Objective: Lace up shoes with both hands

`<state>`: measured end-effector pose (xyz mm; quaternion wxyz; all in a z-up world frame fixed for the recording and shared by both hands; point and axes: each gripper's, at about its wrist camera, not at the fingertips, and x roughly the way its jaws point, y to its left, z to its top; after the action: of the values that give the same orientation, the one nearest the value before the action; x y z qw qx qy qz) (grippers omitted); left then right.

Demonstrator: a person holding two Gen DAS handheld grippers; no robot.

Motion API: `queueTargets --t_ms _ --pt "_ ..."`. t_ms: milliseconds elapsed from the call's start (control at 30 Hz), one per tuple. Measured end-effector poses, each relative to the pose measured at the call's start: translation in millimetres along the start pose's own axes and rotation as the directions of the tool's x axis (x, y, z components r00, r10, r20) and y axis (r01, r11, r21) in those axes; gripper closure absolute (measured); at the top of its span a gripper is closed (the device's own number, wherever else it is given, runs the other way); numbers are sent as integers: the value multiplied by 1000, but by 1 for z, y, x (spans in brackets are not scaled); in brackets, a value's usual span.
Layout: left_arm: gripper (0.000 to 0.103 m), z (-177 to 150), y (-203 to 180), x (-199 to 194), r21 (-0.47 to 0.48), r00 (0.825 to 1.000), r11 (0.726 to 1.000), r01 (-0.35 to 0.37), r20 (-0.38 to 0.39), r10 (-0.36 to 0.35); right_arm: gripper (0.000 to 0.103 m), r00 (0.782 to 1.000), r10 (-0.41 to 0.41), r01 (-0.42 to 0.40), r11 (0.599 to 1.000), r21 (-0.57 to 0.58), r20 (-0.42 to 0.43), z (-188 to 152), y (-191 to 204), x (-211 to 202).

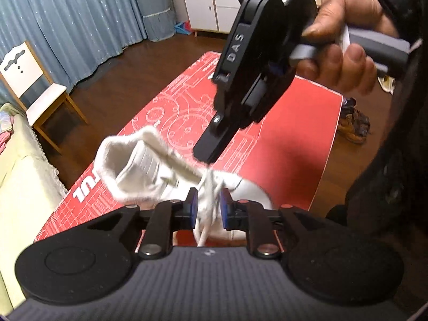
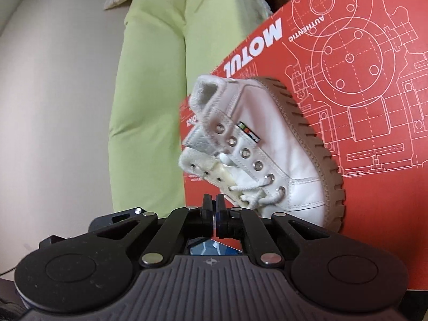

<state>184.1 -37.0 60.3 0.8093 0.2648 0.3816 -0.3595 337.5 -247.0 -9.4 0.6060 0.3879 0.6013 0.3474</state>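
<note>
Left claw [image 1: 208,208]: nearest the lens, blue pads pinched on a bunch of white woven shoelace [image 1: 210,195].
Right claw [image 2: 214,208]: clenched tight, whether lace is caught inside cannot be told.
White leather high-top sneaker with tan ridged sole [image 2: 267,157]: tipped on its side on the red printed counter [image 2: 374,174], just ahead of both claws.
Long axis: toe toward the claws, collar pointing away.
Lacing: threaded through lowest eyelets only, upper eyelets bare.
Nearer: left claw, already on the lace.
</note>
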Motion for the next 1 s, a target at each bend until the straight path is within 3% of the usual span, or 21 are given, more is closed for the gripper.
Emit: queueTargets --t_ms 100,133,400,500,800,1000 --pt "91 8 0 6 -20 1000 1000 4 1 -4 100 1000 -1 1 1000 10 17 -2 3 0" --pt "101 10 0 7 -30 1000 1000 1 -6 -1 100 1000 -1 1 1000 13 21 -3 4 1" --pt "102 23 2 17 9 995 998 -65 -78 65 100 997 -55 57 998 -31 56 -10 11 -5" --pt "102 30 4 28 43 986 993 -113 -119 117 95 990 -104 108 993 -38 99 -10 14 -9" --pt "101 28 -3 65 182 953 979 -95 -267 142 94 945 -282 308 937 -163 165 -17 22 2" --pt "101 30 -6 80 229 929 970 -83 -334 159 94 942 -287 312 941 -133 175 -18 17 0"
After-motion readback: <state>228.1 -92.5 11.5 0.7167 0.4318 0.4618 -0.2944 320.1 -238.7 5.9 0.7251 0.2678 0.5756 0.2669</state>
